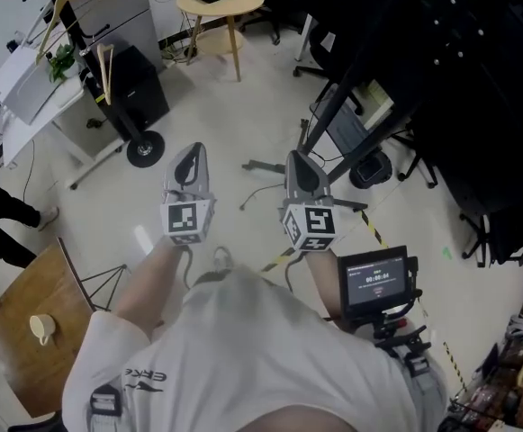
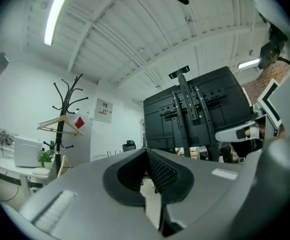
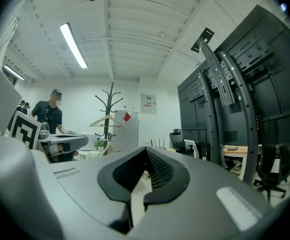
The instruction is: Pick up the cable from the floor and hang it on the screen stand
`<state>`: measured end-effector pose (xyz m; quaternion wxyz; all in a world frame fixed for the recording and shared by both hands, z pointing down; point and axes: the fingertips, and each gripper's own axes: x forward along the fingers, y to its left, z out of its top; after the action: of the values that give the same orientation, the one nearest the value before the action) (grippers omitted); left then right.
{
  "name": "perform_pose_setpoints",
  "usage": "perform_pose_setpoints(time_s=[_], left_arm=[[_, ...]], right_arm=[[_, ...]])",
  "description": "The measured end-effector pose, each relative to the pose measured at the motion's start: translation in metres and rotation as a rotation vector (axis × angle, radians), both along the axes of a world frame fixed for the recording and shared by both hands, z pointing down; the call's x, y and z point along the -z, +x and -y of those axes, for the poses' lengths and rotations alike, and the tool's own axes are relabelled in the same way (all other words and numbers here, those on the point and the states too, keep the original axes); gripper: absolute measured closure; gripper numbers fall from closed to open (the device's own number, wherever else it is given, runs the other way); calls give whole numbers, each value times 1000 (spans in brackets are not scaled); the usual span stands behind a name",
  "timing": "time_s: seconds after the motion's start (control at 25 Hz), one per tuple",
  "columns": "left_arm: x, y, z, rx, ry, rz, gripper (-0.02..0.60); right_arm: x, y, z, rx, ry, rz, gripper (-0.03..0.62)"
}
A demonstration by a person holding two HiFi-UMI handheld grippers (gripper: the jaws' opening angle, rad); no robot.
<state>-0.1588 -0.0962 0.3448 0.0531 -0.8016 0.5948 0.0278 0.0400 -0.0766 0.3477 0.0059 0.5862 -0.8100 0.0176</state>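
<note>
Although the cable (image 1: 254, 196) lies thin and dark on the pale floor, between the tips of the two grippers and a little ahead of them, neither has hold of it. The left gripper (image 1: 192, 156) and the right gripper (image 1: 299, 160) are both held out level and side by side, each closed tight on nothing, with the ribbed pads meeting in its own view. The cable curls near a foot of the screen stand (image 1: 333, 115), whose black column leans up to the big dark screen (image 1: 477, 79) on the right. Off to the left stands a coat rack (image 2: 65, 114) with a wooden hanger (image 2: 60, 126), and beyond it a round wooden table (image 1: 220, 3).
</note>
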Motion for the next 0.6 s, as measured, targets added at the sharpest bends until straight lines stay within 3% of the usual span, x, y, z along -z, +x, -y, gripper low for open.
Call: perform_pose_setpoints(time_s=[0.36,0.6], left_arm=[[3,-25,78,-19,6,-6,578],[1,-18,114,4,-4,5,578]], right_arm=[[7,-20,69,-40,6,-10,580],[2,-15,114,-12,-5,0,580]])
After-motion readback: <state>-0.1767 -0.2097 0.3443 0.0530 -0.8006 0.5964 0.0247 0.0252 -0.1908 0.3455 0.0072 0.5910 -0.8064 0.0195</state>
